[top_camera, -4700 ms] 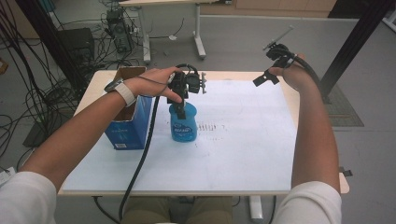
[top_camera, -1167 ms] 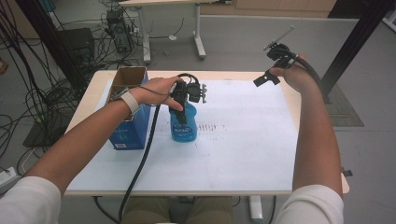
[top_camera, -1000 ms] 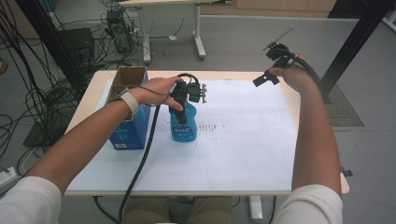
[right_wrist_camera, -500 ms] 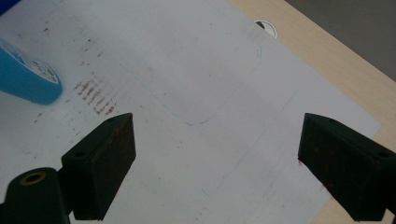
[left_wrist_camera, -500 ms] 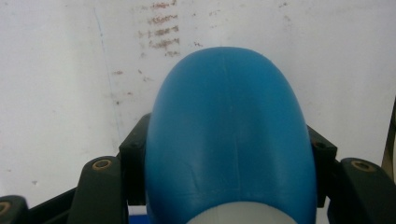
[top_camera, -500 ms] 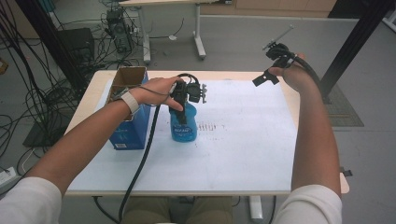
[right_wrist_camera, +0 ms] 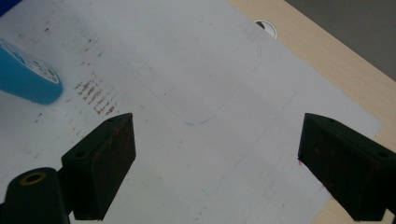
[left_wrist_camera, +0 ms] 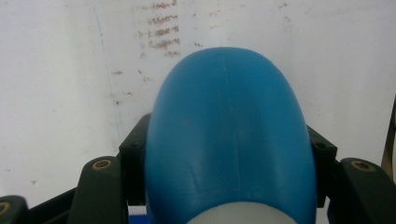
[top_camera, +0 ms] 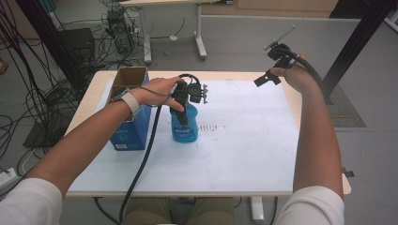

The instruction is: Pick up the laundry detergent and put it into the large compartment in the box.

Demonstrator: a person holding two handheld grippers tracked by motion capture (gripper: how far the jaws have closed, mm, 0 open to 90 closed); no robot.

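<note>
a grey floor (top_camera: 234,42) is seen around a light wooden table (top_camera: 89,101) covered by a white sheet (top_camera: 244,140). tangled black cables (top_camera: 37,93) are spread on the floor at the left. the white legs of 1 further table (top_camera: 199,33) are seen beyond, and a black post (top_camera: 349,47) is set at the right.

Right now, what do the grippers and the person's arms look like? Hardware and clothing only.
Both grippers are black. The left gripper trails a thick black cable; the right gripper's blocky jaw pads carry reddish specks. Brass screw heads show near the jaws. Short white sleeves; a watch with a light band on the left wrist.
</note>
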